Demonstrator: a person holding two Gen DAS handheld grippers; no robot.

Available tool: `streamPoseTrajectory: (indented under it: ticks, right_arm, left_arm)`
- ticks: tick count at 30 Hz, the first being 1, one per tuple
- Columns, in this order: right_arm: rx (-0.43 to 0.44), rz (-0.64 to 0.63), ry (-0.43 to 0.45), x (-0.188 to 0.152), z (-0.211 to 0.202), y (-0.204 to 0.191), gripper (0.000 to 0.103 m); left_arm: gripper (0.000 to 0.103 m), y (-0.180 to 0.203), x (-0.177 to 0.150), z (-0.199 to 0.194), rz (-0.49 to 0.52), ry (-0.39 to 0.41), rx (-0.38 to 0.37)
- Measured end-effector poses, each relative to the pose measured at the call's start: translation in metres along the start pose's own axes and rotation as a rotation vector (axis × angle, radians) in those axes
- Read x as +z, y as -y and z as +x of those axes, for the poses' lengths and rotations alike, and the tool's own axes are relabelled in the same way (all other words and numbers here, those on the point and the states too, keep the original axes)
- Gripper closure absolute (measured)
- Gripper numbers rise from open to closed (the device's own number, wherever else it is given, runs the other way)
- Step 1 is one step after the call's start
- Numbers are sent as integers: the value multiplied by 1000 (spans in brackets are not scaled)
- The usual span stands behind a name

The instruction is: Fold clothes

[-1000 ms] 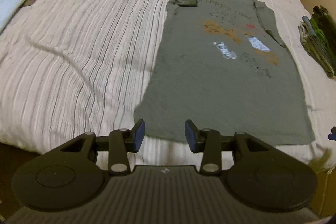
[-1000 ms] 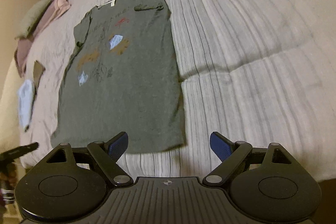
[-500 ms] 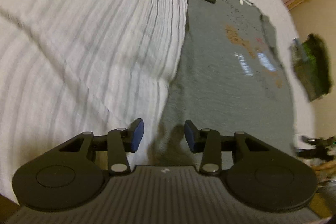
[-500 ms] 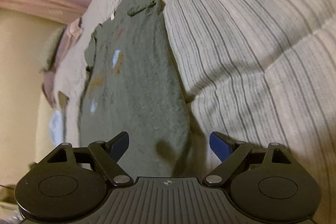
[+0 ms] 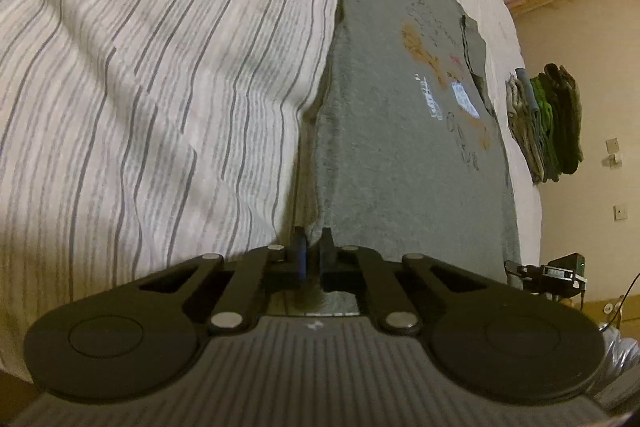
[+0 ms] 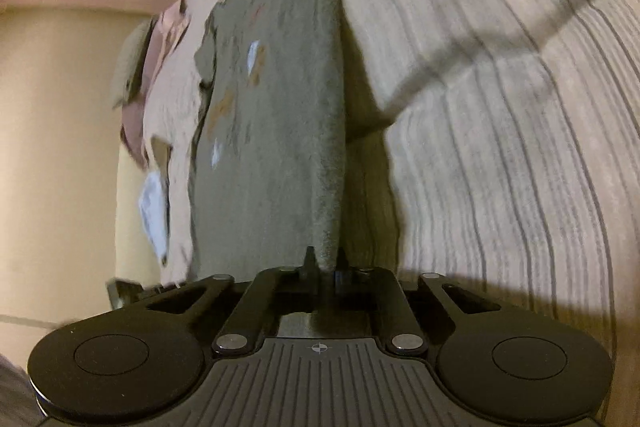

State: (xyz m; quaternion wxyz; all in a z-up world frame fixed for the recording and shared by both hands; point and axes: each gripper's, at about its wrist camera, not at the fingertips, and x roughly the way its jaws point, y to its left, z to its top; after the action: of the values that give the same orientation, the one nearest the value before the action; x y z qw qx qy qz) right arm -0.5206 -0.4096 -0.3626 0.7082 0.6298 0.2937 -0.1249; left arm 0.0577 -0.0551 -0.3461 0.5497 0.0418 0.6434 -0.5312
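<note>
The grey T-shirt [image 5: 400, 147] lies flat on the striped bedspread [image 5: 160, 87], long axis running straight away from both tools. The left gripper [image 5: 311, 251] pinches 1 hem corner; the right gripper [image 6: 325, 263] pinches the other. Collar lies farthest.

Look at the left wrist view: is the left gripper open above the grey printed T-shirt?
No, the left gripper is shut on the hem corner of the grey printed T-shirt.

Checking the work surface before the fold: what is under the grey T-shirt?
The grey T-shirt lies on a striped bedspread, which shows all around it. Whatever is beneath its middle is covered.
</note>
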Motion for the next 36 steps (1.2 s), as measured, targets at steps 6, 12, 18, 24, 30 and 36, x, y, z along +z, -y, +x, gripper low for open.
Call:
streamPoseTrajectory:
  ticks: [6, 12, 18, 24, 30, 36]
  right_arm:
    - [31, -78, 69, -1, -36, -31, 101]
    - [57, -154, 80, -10, -72, -62, 101]
    - [42, -131, 3, -58, -94, -62, 101]
    - [26, -13, -81, -113, -116, -46, 101]
    - [54, 14, -70, -109, -131, -49, 101]
    - [81, -34, 41, -51, -132, -69, 101]
  left_arm:
    - [101, 17, -7, -34, 7, 113, -5]
    - [101, 42, -28, -69, 19, 193, -16]
    - [101, 49, -89, -101, -41, 204, 30]
    - [101, 55, -160, -128, -139, 199, 66]
    - [102, 77, -157, -138, -148, 285, 32]
    - [102, 95, -90, -127, -109, 402, -64]
